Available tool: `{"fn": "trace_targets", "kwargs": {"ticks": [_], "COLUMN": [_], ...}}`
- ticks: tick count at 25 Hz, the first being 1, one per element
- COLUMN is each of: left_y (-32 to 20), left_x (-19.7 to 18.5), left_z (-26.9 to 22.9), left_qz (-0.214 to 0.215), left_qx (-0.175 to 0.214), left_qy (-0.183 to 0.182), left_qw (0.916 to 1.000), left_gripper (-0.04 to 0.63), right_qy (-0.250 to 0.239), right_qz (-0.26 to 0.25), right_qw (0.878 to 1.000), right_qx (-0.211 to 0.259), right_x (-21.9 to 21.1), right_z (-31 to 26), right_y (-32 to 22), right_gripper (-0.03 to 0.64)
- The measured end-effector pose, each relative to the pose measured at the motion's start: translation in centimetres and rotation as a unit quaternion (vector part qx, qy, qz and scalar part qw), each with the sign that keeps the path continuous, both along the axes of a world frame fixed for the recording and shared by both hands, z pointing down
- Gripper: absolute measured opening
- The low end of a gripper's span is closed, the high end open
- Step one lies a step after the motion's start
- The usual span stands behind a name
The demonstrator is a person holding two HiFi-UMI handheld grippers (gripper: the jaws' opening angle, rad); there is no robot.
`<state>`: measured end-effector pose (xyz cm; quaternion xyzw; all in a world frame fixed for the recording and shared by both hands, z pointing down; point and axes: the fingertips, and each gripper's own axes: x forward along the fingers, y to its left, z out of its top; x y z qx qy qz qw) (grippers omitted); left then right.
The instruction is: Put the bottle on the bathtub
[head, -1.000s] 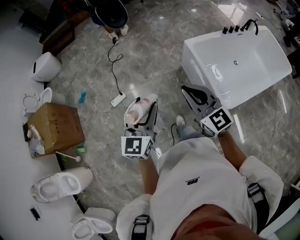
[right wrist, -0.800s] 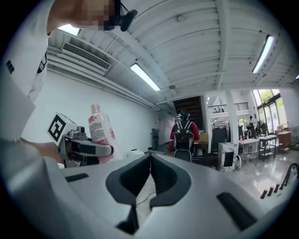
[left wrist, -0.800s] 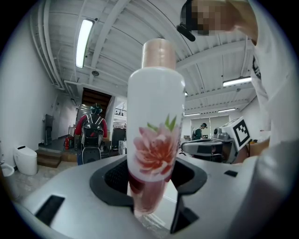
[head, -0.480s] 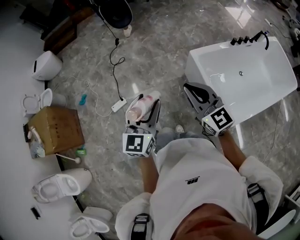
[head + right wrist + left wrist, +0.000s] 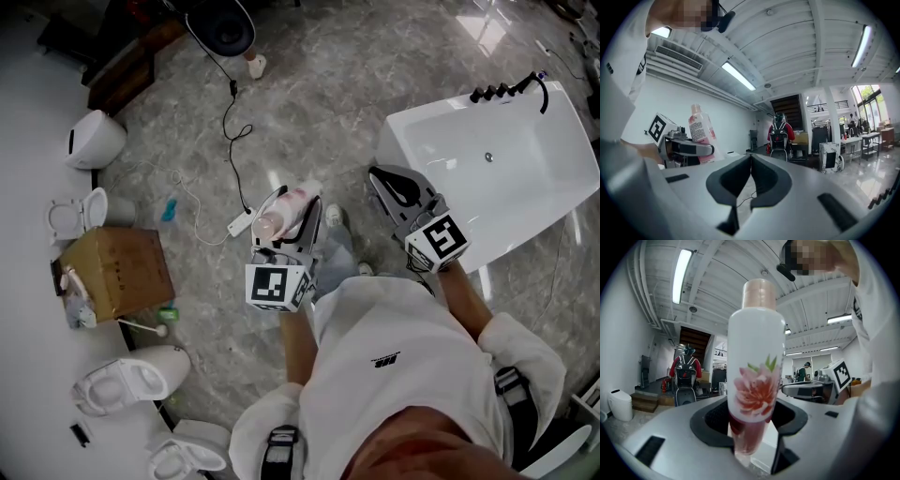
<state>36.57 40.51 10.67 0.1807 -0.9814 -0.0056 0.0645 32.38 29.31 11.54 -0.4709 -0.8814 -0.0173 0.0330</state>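
Note:
My left gripper (image 5: pixel 291 214) is shut on a white bottle (image 5: pixel 281 213) with a pink flower print and a pale pink cap; in the left gripper view the bottle (image 5: pixel 756 366) stands up between the jaws. The bottle (image 5: pixel 700 129) also shows at the left of the right gripper view. My right gripper (image 5: pixel 392 185) is shut with nothing in it, its jaws meeting at the tips (image 5: pixel 750 160). The white bathtub (image 5: pixel 562 141) lies on the floor at the upper right, just beyond the right gripper, with black taps (image 5: pixel 502 90) at its far end.
A power strip (image 5: pixel 237 223) with a black cable lies on the marble floor ahead of the left gripper. A cardboard box (image 5: pixel 117 272), several toilets (image 5: pixel 127 380) and a toilet brush (image 5: pixel 141 325) stand along the left. A small bottle (image 5: pixel 167 210) lies near the box.
The view has shifted: the bathtub has slid toward the right and sits nearer the right gripper. Both grippers keep their hold and pose, the bottle still in the left one.

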Motion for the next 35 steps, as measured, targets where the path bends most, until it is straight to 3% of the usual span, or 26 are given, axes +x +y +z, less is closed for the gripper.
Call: {"fn": "trace_targets", "kwargs": {"ticks": [22,35], "left_y": [12.6,10.6], "left_x": [-22.2,-31.4], "left_z": [-0.2,1.2], "left_qz": [0.049,0.125], "left_qx": [0.015,0.017], "left_qy": [-0.006,0.008], "left_qw": [0.9986,0.992], "left_gripper": [0.233,0.233], "right_qy": [-0.013,0.008], "right_qz": [0.044,0.124], "right_qw": [0.998,0.992], "right_qx": [0.031,0.033], "right_x": [-20.7,-27.8], "right_z": [-1.1,0.6], "right_y": [12.4,9.7], "right_gripper": [-0.005,-0.005]}}
